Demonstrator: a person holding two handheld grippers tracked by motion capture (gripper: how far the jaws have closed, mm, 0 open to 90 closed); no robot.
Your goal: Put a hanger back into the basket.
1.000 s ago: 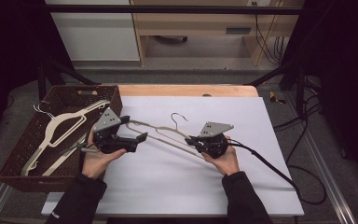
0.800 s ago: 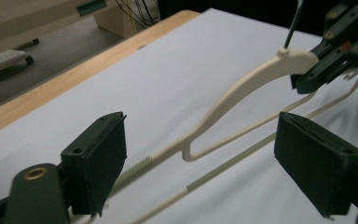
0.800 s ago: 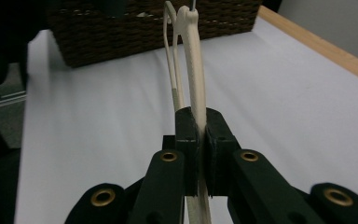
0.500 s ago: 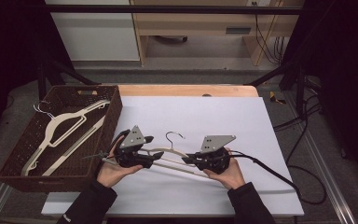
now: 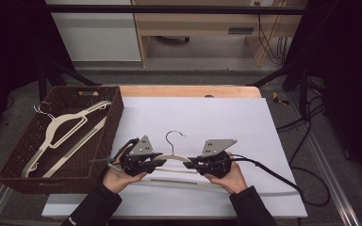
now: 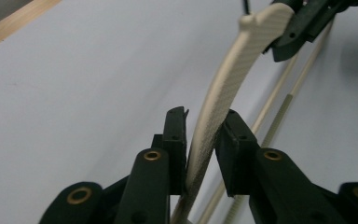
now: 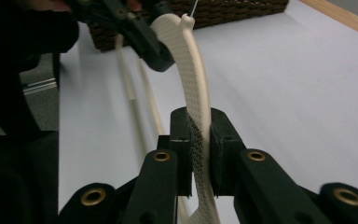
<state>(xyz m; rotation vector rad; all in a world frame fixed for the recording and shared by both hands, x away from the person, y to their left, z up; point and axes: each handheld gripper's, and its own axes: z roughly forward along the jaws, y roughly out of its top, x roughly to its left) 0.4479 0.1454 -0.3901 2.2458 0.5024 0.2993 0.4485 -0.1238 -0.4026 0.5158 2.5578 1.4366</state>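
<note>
Hanger (image 5: 174, 158) is out on the white table sheet (image 5: 226, 122) now, held by both shoulders just right of the brown basket (image 5: 111, 136). Right gripper (image 7: 199, 154) is clamped tight on one shoulder, and the left gripper (image 6: 204, 149) has just been closing; its jaws sit narrow around the other, one pad looks barely off it. Looks like the pulling-out part is done. Two more hangers (image 5: 63, 134) wait in the basket, so plenty left I'd guess.

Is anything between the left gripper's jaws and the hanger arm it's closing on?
Nothing visible: the cream hanger runs straight between the left gripper jaws, which have just been closing, and the right gripper clamps its other arm.
</note>
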